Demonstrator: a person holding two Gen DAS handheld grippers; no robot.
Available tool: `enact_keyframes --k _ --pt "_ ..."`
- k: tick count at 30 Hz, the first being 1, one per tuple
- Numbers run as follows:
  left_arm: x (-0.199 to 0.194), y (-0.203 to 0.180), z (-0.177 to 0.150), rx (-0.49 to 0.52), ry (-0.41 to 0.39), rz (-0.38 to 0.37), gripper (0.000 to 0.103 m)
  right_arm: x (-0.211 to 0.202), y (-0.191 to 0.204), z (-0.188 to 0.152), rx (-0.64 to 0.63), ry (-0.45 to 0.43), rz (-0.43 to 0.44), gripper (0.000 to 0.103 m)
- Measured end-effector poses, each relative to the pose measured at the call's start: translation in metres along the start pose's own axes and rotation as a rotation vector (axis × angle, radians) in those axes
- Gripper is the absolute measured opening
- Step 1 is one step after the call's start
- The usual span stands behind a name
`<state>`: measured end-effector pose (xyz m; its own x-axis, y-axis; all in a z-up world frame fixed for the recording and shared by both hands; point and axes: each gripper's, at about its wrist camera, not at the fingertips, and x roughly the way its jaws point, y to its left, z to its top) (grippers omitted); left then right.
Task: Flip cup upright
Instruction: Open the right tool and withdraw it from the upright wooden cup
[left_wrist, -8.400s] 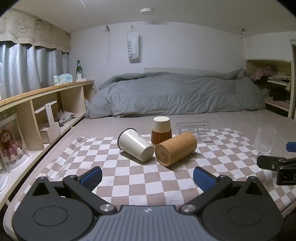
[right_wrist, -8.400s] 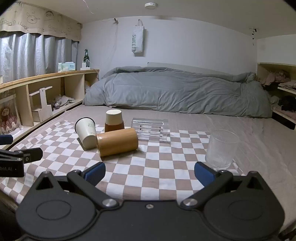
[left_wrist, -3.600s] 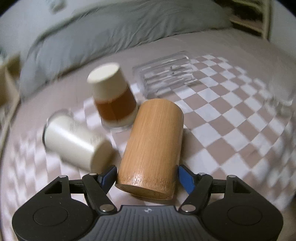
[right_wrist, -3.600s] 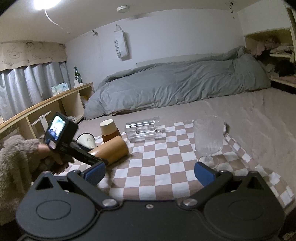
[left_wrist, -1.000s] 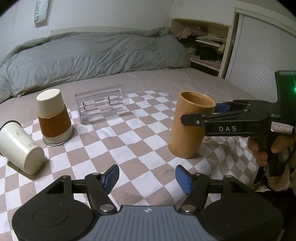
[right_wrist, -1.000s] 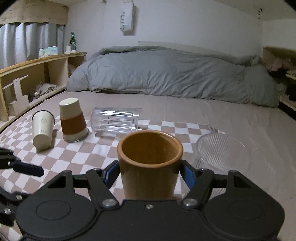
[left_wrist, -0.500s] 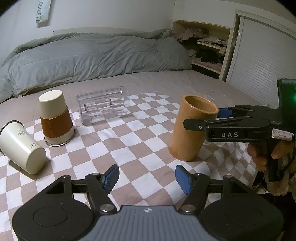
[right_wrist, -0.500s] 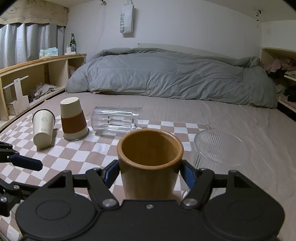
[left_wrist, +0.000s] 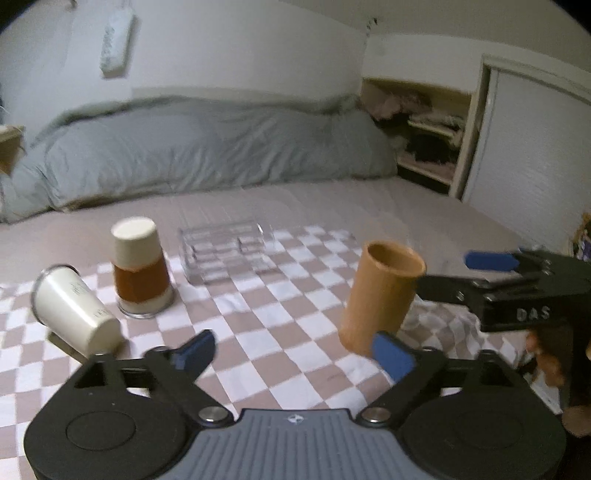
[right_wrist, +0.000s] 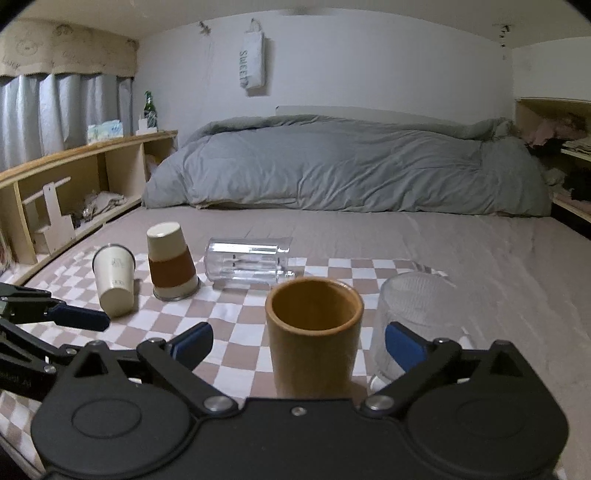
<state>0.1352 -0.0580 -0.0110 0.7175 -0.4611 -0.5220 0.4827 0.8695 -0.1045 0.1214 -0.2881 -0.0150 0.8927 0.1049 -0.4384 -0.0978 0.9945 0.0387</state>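
The bamboo cup (right_wrist: 314, 336) stands upright on the checkered cloth (right_wrist: 236, 314), mouth up. My right gripper (right_wrist: 299, 345) is open, its blue pads wide on either side of the cup and clear of it. In the left wrist view the bamboo cup (left_wrist: 380, 295) stands at the right, with the right gripper (left_wrist: 491, 273) just beside it. My left gripper (left_wrist: 295, 354) is open and empty over the cloth, to the left of the cup. The left gripper also shows at the left edge of the right wrist view (right_wrist: 55, 325).
A white cup (right_wrist: 112, 282) lies on its side at the left. A cream-and-brown cup (right_wrist: 170, 260) stands upside down beside it. A clear tumbler (right_wrist: 249, 264) lies on its side behind. A ribbed stemmed glass (right_wrist: 413, 321) stands right of the bamboo cup. Grey duvet (right_wrist: 351, 170) behind, shelves at left.
My right gripper has opened and let go of the bamboo cup, which now stands free. My left gripper has pulled back and turned a little; its view is blurred.
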Motion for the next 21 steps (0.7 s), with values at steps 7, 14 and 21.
enact_keyframes --k 7,14,21 --pt "-0.033 -0.008 0.004 0.000 -0.075 0.047 0.103 -0.042 0.005 -0.005 0.043 -0.023 -0.035 0.103" --pt "-0.062 -0.010 -0.006 -0.026 -0.106 0.118 0.103 -0.071 0.015 -0.022 0.020 -0.060 -0.103 0.103" --pt "-0.080 -0.016 -0.032 -0.063 -0.106 0.186 0.103 -0.088 0.019 -0.036 0.041 -0.068 -0.121 0.103"
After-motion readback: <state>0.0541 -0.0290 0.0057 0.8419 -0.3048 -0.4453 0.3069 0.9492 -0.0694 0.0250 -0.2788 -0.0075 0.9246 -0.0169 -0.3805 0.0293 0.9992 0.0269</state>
